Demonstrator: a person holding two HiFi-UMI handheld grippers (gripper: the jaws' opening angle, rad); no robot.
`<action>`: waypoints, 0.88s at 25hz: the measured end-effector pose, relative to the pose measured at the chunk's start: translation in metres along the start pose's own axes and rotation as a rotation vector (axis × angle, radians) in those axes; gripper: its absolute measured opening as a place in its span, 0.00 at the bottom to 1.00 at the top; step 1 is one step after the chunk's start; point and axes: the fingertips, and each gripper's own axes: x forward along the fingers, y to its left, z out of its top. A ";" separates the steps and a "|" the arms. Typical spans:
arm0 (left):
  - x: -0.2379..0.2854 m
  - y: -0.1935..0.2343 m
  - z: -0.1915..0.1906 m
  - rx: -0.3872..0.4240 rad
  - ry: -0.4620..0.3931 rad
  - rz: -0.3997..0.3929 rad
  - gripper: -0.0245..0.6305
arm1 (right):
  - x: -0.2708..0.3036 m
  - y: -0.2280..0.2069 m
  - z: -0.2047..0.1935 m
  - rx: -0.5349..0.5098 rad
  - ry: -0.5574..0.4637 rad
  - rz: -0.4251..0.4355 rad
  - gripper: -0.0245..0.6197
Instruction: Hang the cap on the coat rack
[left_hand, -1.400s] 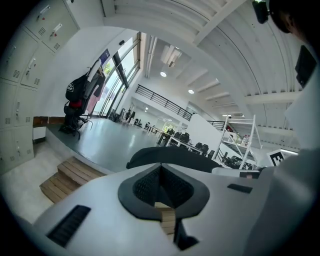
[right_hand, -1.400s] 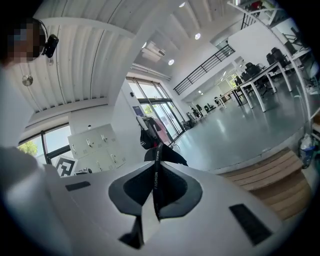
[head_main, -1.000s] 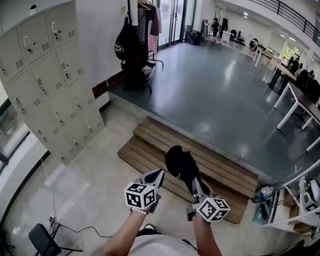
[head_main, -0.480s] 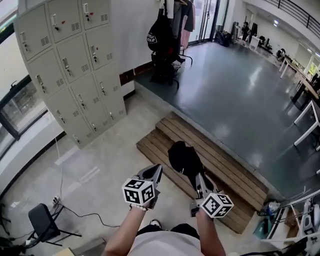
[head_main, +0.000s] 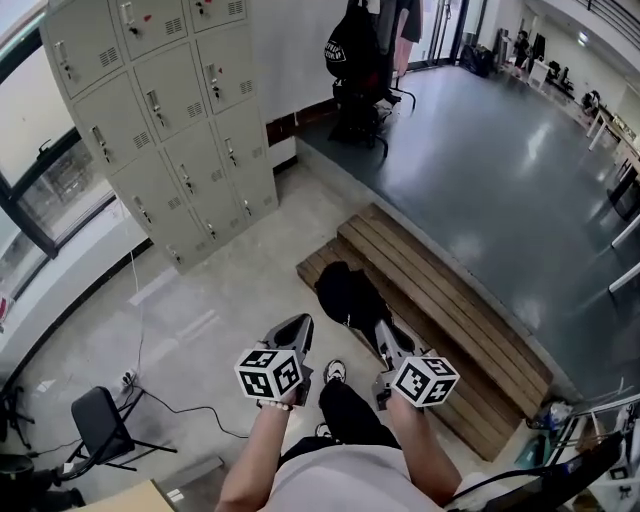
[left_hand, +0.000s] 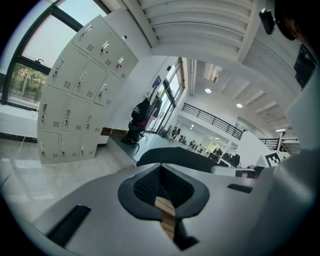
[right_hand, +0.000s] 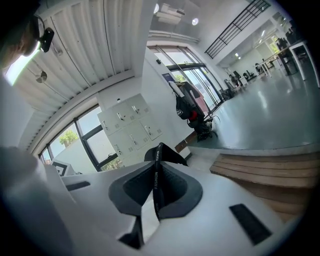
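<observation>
A black cap (head_main: 345, 293) hangs from my right gripper (head_main: 379, 326), which is shut on its edge; in the right gripper view a thin black band of the cap (right_hand: 156, 175) is pinched between the jaws. My left gripper (head_main: 297, 323) is held beside it on the left, shut with nothing in it, and the cap (left_hand: 186, 158) shows just past its tips. The coat rack (head_main: 366, 55) stands far ahead on the raised dark floor, with a black bag and clothes hung on it. The coat rack (right_hand: 190, 111) is also ahead in the right gripper view.
Wooden steps (head_main: 440, 290) lead up to the grey raised floor (head_main: 500, 170). Grey lockers (head_main: 160, 110) line the left wall. A small black chair (head_main: 100, 425) and a cable lie on the floor at lower left. The person's legs and a shoe (head_main: 335, 372) show below.
The person has walked forward: lockers, steps and coat rack have shifted in the head view, and a leg and shoe now show. Both grippers keep their pose, the cap still in the right.
</observation>
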 end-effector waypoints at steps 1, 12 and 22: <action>0.003 0.006 0.002 -0.003 -0.002 0.008 0.04 | 0.008 0.000 0.000 0.002 0.006 0.009 0.06; 0.054 0.077 0.074 0.077 -0.028 0.075 0.04 | 0.133 0.000 0.034 0.019 0.000 0.088 0.06; 0.130 0.134 0.138 0.128 0.005 0.087 0.04 | 0.243 -0.019 0.075 0.051 -0.013 0.104 0.06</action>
